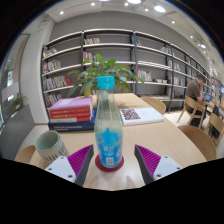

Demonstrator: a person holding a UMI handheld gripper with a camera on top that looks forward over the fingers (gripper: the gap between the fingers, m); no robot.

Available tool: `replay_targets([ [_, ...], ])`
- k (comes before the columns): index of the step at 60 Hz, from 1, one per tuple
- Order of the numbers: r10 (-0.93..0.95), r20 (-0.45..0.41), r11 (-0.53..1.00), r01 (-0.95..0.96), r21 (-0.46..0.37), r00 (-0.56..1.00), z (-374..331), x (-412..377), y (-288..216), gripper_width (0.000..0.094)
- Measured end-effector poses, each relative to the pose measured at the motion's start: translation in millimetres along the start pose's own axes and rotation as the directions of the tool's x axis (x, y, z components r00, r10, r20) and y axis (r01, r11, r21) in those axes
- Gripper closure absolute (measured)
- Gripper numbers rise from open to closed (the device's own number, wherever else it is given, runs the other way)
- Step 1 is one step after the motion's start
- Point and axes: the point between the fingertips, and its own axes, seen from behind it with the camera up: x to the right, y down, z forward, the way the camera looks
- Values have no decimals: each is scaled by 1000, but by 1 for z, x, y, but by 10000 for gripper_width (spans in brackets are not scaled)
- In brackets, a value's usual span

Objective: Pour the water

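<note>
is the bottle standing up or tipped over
Upright. The bottle stands on the table with its blue cap on top, between the fingers of the gripper, with a gap showing at each side, so the gripper is open.

Bottle (pixel 108 128) blocks straight ahead; cup (pixel 50 148) crowds left, right side free.

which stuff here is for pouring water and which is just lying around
For the job: water bottle standing between the open fingers of the gripper; cup beside it on the table.
Lying about: stack of books, open magazine, potted plant.
</note>
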Motion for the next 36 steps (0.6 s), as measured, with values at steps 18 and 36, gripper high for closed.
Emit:
replay_targets([
  [18, -44, 16, 983, 46, -180, 999, -135, -45, 73, 86],
  [36, -53, 54, 991, 59, -122, 997, -204, -100, -1, 73],
])
